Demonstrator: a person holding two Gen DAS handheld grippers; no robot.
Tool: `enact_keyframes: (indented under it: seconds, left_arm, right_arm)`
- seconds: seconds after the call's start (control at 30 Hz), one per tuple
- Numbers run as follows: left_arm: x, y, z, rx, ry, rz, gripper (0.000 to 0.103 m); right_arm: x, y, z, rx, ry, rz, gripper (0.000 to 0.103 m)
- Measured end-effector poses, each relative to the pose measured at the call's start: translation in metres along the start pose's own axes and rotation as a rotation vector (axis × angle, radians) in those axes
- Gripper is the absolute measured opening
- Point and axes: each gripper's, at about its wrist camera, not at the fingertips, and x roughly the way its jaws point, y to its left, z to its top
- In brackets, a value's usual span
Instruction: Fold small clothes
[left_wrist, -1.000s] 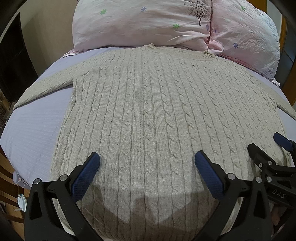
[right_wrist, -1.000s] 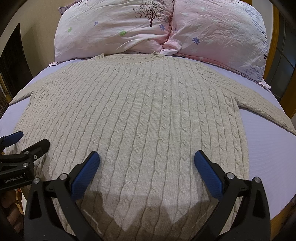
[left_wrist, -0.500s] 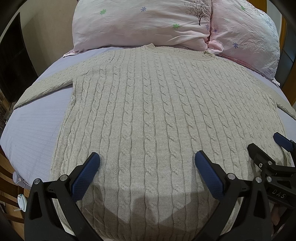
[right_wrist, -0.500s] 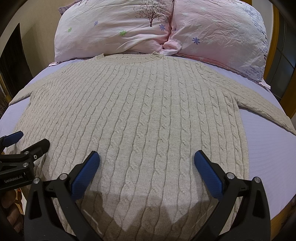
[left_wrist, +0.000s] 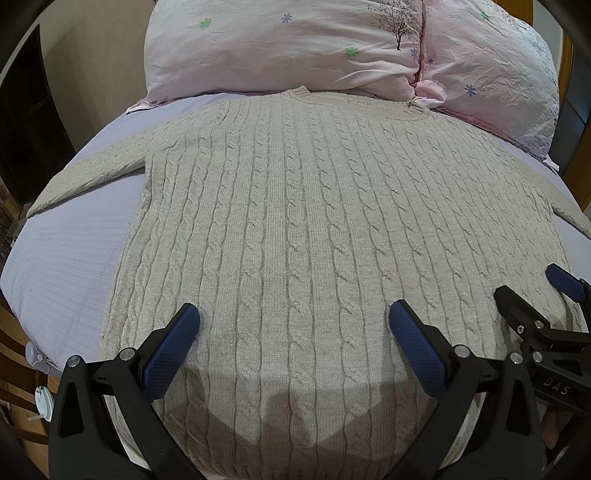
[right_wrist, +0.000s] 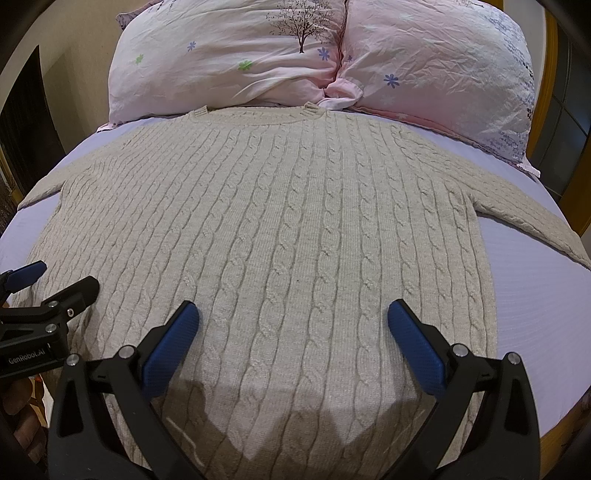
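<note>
Left wrist: both claws spread above flat sweater.

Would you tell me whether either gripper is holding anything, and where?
Nothing: left gripper and right gripper are open above the sweater.

**Room and Background**

Bed with lavender sheet directly ahead of both tools, filling most of each view. Two pink floral pillows at the far end: left pillow, right pillow, touching at the centre. Beige wall beyond, to the far left. Dark panel at the left edge. Wooden bed frame along the right edge. Wooden floor below left. Shadows cast nearest the tools.
</note>
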Motion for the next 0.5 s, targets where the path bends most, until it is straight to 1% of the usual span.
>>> enact_keyframes:
  seconds: [0.17,0.2,0.27,0.3,0.33,0.37,0.4,0.43,0.47,0.5]
  left_arm:
    - [0.000,0.000,0.000,0.001,0.001,0.000,0.102]
    - [0.000,0.000,0.000,0.002,0.000,0.000,0.102]
    - [-0.001,0.000,-0.001,0.008,-0.006,-0.002,0.102]
    - [-0.001,0.001,-0.002,0.013,-0.011,-0.006,0.102]
    - [0.000,0.001,-0.002,0.017,-0.017,-0.012,0.102]
    - [0.000,0.000,-0.001,0.019,-0.021,-0.017,0.102]
    - [-0.002,0.000,-0.001,0.020,-0.024,-0.021,0.102]
    - [-0.005,0.002,-0.002,0.025,-0.032,-0.034,0.102]
    - [-0.005,0.001,-0.001,0.027,-0.036,-0.044,0.102]
    - [-0.006,0.002,0.000,0.027,-0.041,-0.056,0.102]
  right_arm:
    - [0.000,0.000,0.000,-0.003,0.002,0.003,0.101]
    - [0.000,-0.002,0.001,-0.003,0.006,0.013,0.101]
    - [-0.004,-0.016,0.005,0.026,-0.012,0.072,0.101]
    - [-0.016,-0.034,0.008,0.069,-0.048,0.111,0.101]
    - [-0.028,-0.066,0.013,0.151,-0.114,0.131,0.101]
    - [-0.028,-0.074,0.016,0.194,-0.142,0.106,0.101]
    - [-0.035,-0.104,0.021,0.277,-0.181,0.080,0.101]
    - [-0.041,-0.136,0.024,0.365,-0.201,0.039,0.101]
    - [-0.047,-0.179,0.026,0.486,-0.209,-0.014,0.101]
    - [-0.050,-0.216,0.024,0.593,-0.210,-0.045,0.101]
